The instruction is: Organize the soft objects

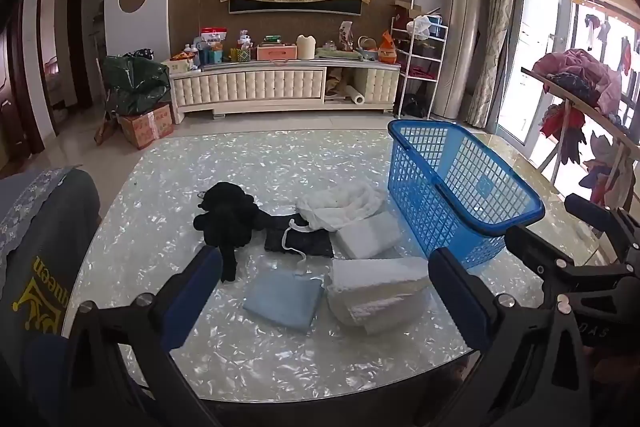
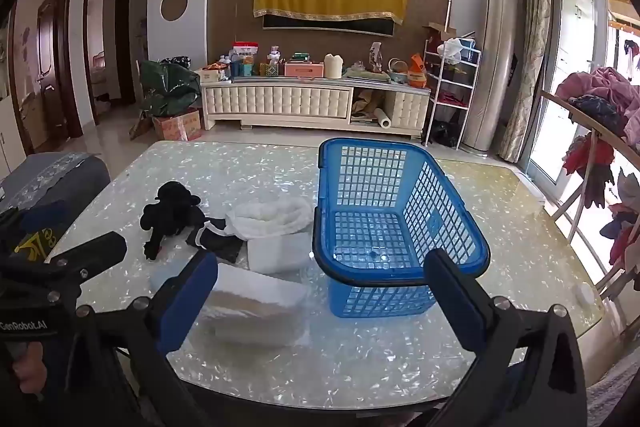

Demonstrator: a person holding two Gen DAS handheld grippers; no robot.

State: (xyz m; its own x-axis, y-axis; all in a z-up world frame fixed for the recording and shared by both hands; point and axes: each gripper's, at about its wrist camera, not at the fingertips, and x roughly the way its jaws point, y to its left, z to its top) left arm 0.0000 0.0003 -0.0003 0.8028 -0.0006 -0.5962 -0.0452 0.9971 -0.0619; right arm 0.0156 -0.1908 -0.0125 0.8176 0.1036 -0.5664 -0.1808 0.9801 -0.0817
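Soft things lie on the pearly table [image 1: 240, 347]: a black plush toy [image 1: 228, 215], a dark pouch with a white cord [image 1: 300, 239], a crumpled white cloth [image 1: 340, 205], two white folded towels [image 1: 368, 237] [image 1: 376, 291] and a light blue folded cloth [image 1: 284, 301]. To their right stands an empty blue mesh basket [image 1: 460, 187] [image 2: 396, 223]. My left gripper [image 1: 326, 275] hovers open over the near cloths, holding nothing. Wide open too, my right gripper [image 2: 322, 277] hangs before the basket and the near white towel [image 2: 252, 303].
A chair with a grey lace cover [image 1: 36, 211] stands at the table's left edge. A clothes rack with garments [image 2: 600, 131] is at the right. Beyond the table are a white TV cabinet [image 1: 280, 83], a cardboard box [image 1: 146, 125] and a wire shelf [image 1: 420, 67].
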